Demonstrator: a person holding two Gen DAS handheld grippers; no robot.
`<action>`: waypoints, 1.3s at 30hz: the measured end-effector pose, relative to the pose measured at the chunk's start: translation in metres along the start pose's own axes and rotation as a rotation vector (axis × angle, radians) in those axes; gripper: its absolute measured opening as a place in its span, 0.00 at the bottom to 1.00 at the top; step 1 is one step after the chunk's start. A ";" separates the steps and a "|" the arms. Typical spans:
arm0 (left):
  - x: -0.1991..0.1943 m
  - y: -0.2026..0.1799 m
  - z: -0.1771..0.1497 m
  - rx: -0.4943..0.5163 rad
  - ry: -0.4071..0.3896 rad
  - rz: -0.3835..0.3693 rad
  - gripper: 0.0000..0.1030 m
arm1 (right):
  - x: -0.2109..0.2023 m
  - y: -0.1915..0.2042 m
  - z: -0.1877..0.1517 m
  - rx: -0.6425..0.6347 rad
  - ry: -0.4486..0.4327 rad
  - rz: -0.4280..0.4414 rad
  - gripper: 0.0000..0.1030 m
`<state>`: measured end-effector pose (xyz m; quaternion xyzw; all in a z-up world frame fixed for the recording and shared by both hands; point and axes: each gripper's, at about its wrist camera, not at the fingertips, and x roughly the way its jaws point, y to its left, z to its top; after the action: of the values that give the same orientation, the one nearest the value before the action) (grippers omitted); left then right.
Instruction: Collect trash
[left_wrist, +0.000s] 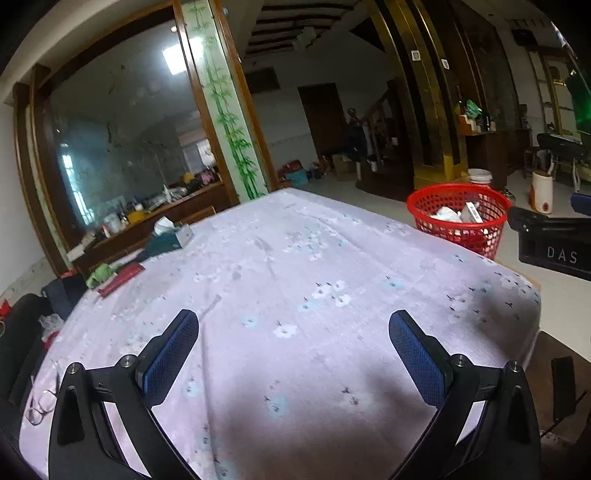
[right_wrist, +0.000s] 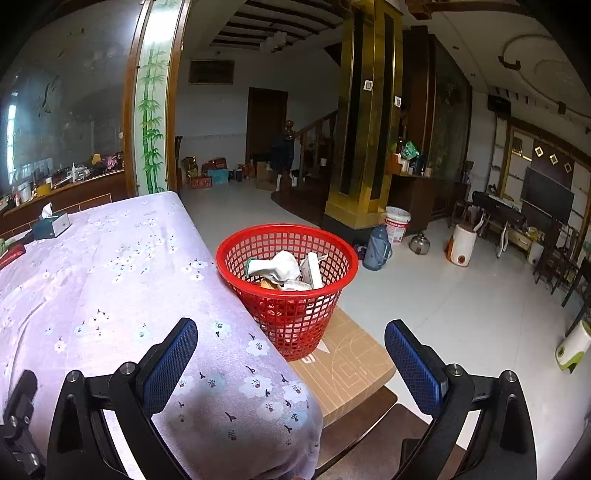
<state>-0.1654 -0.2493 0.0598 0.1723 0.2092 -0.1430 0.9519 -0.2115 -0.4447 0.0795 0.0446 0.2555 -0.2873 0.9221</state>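
- We hold our left gripper (left_wrist: 293, 328) and right gripper (right_wrist: 291, 338) with jaws spread wide, gripping nothing.
- Crumpled trash (right_wrist: 282, 271) sits in the red basket (right_wrist: 295, 317) on a cardboard box (right_wrist: 351, 365) beside the table (right_wrist: 110, 258).

The worktop (left_wrist: 295, 266) is bare across its middle and near edge, so both the left claw (left_wrist: 293, 343) and the right claw (right_wrist: 291, 350), each spread wide with nothing between the pads, have open cloth ahead. Along the far left edge lie a tissue box (left_wrist: 171, 236), a green cloth (left_wrist: 101, 273) and a red flat item (left_wrist: 122, 278), close together. Glasses (left_wrist: 40, 404) sit at the near left corner. Just beside the right edge stands the red basket (right_wrist: 288, 280) on a cardboard box (right_wrist: 351, 365), its mouth open and part filled with trash (right_wrist: 284, 271). Beyond it the floor (right_wrist: 461, 295) is open.
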 end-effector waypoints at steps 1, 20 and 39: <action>0.001 -0.001 -0.001 -0.002 0.005 -0.006 0.99 | 0.000 0.000 0.001 -0.002 0.000 0.001 0.99; 0.007 0.000 -0.008 -0.019 0.046 -0.027 0.99 | 0.005 0.010 0.001 -0.023 0.023 0.015 0.99; 0.009 0.005 -0.010 -0.043 0.059 -0.022 0.99 | 0.005 0.013 0.001 -0.025 0.028 0.023 0.99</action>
<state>-0.1597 -0.2429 0.0484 0.1536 0.2421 -0.1439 0.9472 -0.1999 -0.4365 0.0768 0.0402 0.2717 -0.2726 0.9221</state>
